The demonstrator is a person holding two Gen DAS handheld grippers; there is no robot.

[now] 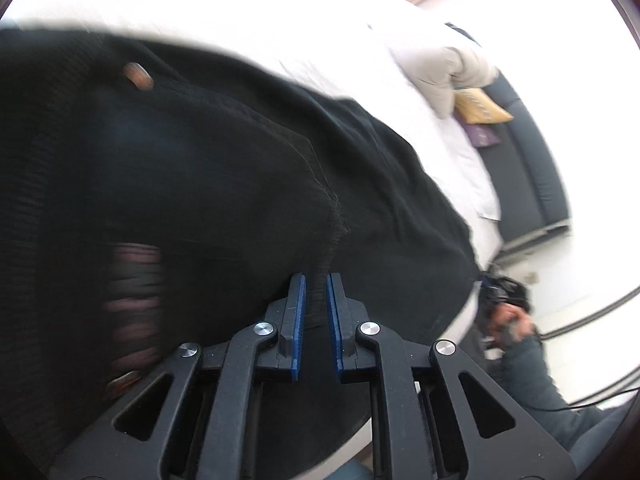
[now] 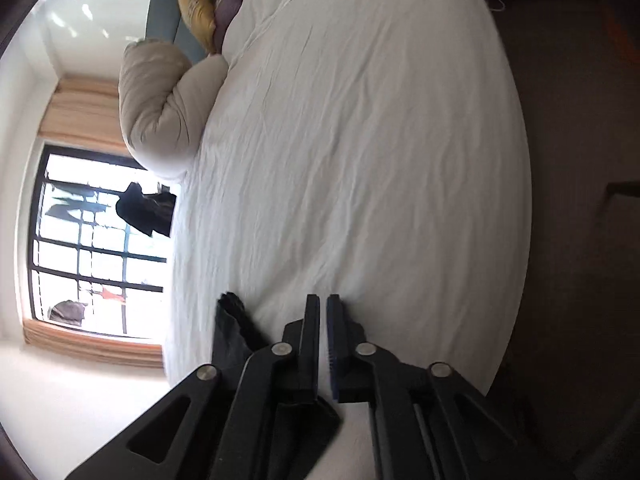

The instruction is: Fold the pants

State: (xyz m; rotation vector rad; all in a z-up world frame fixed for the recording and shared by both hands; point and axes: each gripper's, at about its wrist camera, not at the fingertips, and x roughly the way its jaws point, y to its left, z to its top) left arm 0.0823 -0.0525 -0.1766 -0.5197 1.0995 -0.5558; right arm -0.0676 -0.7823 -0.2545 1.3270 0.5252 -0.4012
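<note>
Black pants [image 1: 208, 184] fill most of the left wrist view, hanging in front of the white bed [image 1: 320, 60]. My left gripper [image 1: 316, 284] is shut on a seamed edge of the pants, with the fabric pinched between its blue pads. A ripped patch and a brown button show on the cloth at the left. In the right wrist view my right gripper [image 2: 323, 306] is nearly closed over the bed sheet [image 2: 360, 160]. A dark strip of the pants [image 2: 234, 320] sticks out beside its left finger; whether fabric is clamped is unclear.
A beige duvet roll [image 2: 160, 100] and yellow and purple cushions [image 2: 208, 8] lie at the head of the bed. A barred window [image 2: 92, 248] with curtains is beyond the bed. Dark floor [image 2: 580, 200] lies beside the bed. A hand on the other gripper [image 1: 508, 316] shows in the left wrist view.
</note>
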